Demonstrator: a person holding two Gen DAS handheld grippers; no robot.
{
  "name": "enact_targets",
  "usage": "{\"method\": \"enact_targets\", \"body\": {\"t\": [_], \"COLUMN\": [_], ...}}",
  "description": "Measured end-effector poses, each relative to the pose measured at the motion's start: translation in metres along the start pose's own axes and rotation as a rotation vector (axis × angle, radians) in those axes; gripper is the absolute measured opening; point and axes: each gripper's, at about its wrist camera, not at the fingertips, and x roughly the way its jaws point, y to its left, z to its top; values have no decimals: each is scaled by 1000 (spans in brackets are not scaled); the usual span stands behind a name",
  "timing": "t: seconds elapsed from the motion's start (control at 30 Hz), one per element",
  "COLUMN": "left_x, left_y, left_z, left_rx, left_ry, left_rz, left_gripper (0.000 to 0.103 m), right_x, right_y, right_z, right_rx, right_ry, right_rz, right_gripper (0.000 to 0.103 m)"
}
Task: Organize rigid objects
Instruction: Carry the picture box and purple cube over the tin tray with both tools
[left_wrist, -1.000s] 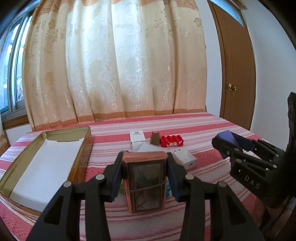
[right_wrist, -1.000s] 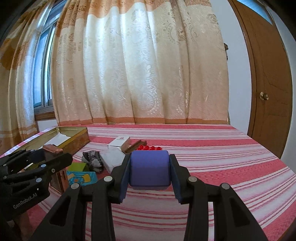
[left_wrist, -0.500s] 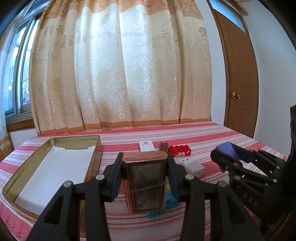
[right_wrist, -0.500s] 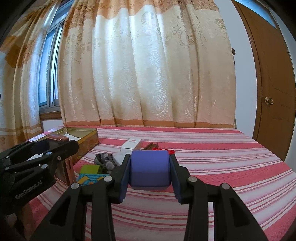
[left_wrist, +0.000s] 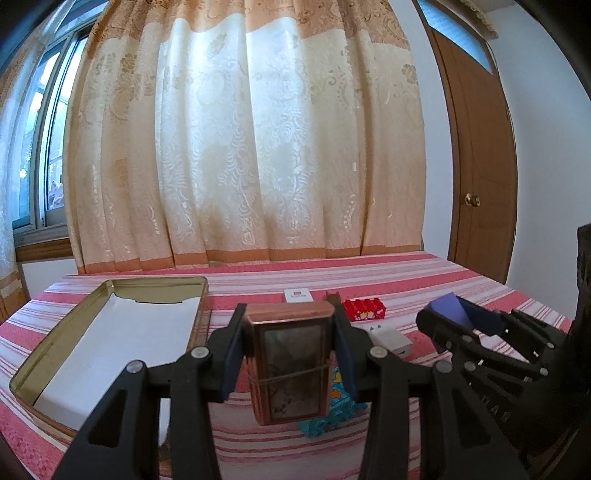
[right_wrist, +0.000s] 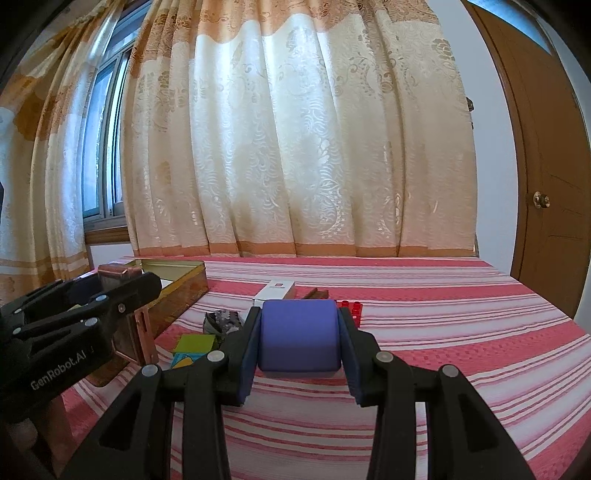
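Lace curtain (left_wrist: 258, 147), wooden door (right_wrist: 546, 166), window (right_wrist: 99, 147) behind.

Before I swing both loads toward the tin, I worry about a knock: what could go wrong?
The copper-framed rectangular case in the left gripper hangs beside the gold metal tin's wall and could clip it. The right gripper, shut on the blue rounded block, is close by; the two grippers might collide.

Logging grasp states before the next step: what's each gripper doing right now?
Left gripper: shut on the copper-framed box, held upright.
Right gripper: shut on the blue block, clear of the striped cloth.
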Motion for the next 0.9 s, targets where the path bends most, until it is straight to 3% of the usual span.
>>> {"method": "enact_targets", "body": {"t": [0.9], "left_x": [5], "left_y": [50], "left_z": [9], "left_rx": [-39], "left_ry": [-17], "left_rz": [89], "left_gripper": [43], "right_x": [14], "right_y": [16], "right_z": [12], "right_rx": [32], "right_ry": [28], "right_rz": [99], "right_gripper": [42]}}
